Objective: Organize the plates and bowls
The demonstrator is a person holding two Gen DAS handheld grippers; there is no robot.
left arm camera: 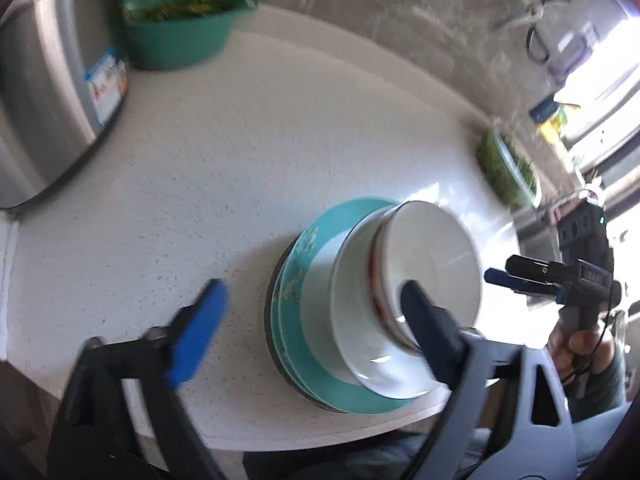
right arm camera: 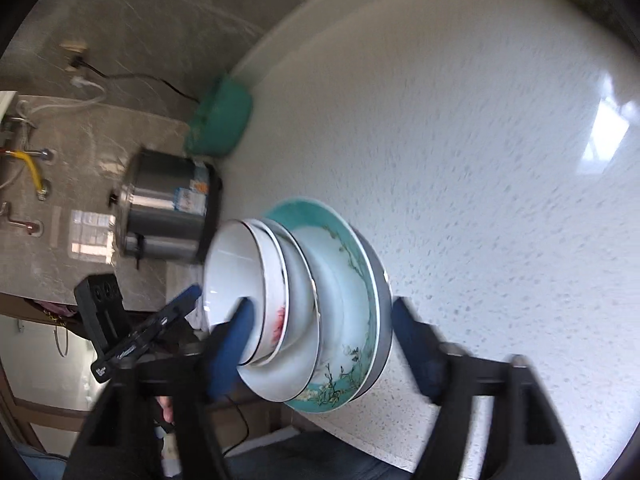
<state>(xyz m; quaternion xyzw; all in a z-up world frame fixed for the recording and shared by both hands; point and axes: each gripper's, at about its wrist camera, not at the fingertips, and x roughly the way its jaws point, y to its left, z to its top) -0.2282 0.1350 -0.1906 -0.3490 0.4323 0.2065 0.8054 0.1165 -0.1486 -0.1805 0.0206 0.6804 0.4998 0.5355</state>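
I see the stack (left arm camera: 376, 308) of plates and bowls sitting near the front edge of the white worktop (left arm camera: 224, 152): a dark plate at the bottom, a teal plate (right arm camera: 352, 344) on it, then white bowls nested on top. My left hand-held gripper (left arm camera: 308, 320) has its jaws wide apart, one blue finger in front of the top bowl (left arm camera: 432, 264), nothing clamped. My right hand-held gripper (right arm camera: 324, 344) is likewise spread, its fingers on either side of the stack, not pressing on it. A steel pot (right arm camera: 168, 212) and a green basin (left arm camera: 180, 24) stand at the far side.
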